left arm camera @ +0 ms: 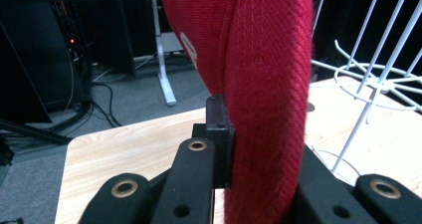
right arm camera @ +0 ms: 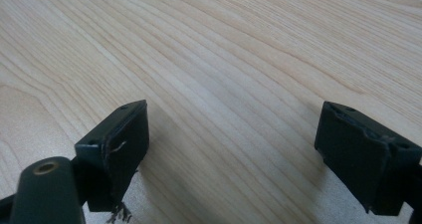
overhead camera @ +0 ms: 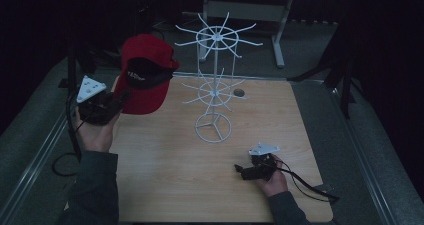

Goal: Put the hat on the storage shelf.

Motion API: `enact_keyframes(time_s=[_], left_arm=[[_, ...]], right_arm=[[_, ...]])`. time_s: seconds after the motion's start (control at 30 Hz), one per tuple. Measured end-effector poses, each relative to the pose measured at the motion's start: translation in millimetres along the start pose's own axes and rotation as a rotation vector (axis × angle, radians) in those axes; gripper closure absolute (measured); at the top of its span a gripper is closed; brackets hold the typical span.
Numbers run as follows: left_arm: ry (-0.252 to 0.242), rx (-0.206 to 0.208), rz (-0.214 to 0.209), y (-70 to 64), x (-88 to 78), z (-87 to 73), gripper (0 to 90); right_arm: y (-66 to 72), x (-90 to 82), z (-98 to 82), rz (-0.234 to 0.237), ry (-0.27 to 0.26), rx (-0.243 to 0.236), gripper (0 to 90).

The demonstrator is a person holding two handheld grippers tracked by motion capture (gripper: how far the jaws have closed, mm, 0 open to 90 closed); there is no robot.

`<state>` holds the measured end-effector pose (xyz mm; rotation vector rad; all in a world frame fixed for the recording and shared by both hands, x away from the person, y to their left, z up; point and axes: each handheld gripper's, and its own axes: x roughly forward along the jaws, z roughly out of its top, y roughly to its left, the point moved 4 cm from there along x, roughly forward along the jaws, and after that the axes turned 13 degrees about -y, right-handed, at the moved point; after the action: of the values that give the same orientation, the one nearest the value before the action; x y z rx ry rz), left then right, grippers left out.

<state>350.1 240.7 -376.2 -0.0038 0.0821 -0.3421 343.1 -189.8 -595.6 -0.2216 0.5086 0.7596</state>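
A red cap (overhead camera: 145, 72) with a dark inside hangs in the air over the table's left rear corner, brim down. My left gripper (overhead camera: 119, 99) is shut on the cap's brim; in the left gripper view the red brim (left arm camera: 268, 109) stands edge-on, pressed between the black jaws. A white wire rack (overhead camera: 215, 75) with two tiers of spokes stands mid-table, to the right of the cap. My right gripper (overhead camera: 241, 169) rests low near the front right, jaws wide open. In the right gripper view its fingers (right arm camera: 117, 144) frame bare wood.
The wooden table (overhead camera: 165, 185) has bare room in front of the rack's round base (overhead camera: 213, 129). A small hole (overhead camera: 239, 92) sits near the table's far edge. A grey desk frame (overhead camera: 250, 10) stands on the floor behind. Cables (overhead camera: 310, 187) trail from the right gripper.
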Motion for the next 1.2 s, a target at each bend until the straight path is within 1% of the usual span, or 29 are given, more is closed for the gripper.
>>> enact_keyframes(time_s=[0.67, 0.7, 0.77, 1.2], left_arm=[[-0.069, 0.003, 0.017, -1.4, -1.2, 20.1, 85.6], [-0.079, 0.000, 0.022, -1.9, -1.0, 23.0, 85.6], [-0.084, -0.001, 0.022, -2.2, -0.9, 24.1, 85.6], [-0.142, 0.018, 0.032, -8.6, 1.3, 45.7, 85.7]], right_arm=[[-0.1, 0.0, 0.0, 0.000, 0.000, -0.001, 13.6], [0.0, 0.0, 0.0, 0.000, 0.001, 0.000, 13.6], [0.0, 0.0, 0.0, 0.000, 0.001, 0.000, 13.6], [0.1, -0.1, -0.1, 0.000, 0.001, 0.002, 13.6]])
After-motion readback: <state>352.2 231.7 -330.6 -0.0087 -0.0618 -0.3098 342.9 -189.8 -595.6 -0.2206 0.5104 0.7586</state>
